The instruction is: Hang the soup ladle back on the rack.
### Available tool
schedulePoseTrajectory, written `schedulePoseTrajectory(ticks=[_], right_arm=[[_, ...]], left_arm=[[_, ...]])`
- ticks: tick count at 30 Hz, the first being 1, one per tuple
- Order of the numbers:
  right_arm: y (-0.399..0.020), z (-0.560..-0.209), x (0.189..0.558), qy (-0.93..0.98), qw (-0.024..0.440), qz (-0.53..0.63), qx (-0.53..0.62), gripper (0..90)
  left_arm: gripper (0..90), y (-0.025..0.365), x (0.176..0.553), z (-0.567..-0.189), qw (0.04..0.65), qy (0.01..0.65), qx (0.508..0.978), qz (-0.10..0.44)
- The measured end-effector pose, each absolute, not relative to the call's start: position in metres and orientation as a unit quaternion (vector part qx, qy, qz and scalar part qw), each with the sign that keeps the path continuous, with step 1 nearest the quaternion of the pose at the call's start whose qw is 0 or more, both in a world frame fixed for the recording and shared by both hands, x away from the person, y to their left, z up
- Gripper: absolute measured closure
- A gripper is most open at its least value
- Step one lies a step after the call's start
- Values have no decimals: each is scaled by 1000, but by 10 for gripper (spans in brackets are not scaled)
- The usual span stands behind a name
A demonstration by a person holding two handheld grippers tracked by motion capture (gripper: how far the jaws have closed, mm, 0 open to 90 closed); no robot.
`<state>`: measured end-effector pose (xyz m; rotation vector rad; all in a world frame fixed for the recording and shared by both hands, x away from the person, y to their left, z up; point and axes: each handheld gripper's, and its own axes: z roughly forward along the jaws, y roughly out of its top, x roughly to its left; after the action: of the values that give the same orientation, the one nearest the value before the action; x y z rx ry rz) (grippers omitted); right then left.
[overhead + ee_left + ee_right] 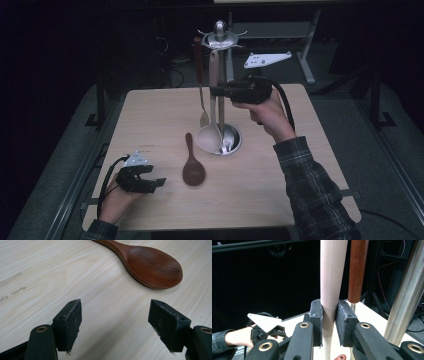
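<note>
A dark wooden spoon lies flat on the table, bowl toward the front. My left gripper rests low at the front left, jaws open with only bare wood between them; the spoon's bowl lies just beyond its tips. A metal utensil stand rises at the table's middle back. From it hangs a pale spoon. My right gripper is held level and is shut on that spoon's handle, pads pressing both sides.
A fork with a brown handle hangs on the stand just left of the pale spoon. The stand's steel pole runs close beside my right jaw, and its round base sits on the light wooden table.
</note>
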<state>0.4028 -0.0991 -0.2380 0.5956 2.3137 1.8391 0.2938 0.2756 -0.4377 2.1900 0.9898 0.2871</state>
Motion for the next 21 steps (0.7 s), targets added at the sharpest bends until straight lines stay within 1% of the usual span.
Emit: schedulePoseTrajectory(ticks=[6, 21], right_arm=[[-105, -243, 405, 755, 57, 622, 200, 759], [-112, -251, 412, 732, 63, 636, 237, 728]], left_arm=[[266, 275, 294, -439, 351, 384, 847, 106], [266, 275, 295, -441, 345, 387, 849, 102]])
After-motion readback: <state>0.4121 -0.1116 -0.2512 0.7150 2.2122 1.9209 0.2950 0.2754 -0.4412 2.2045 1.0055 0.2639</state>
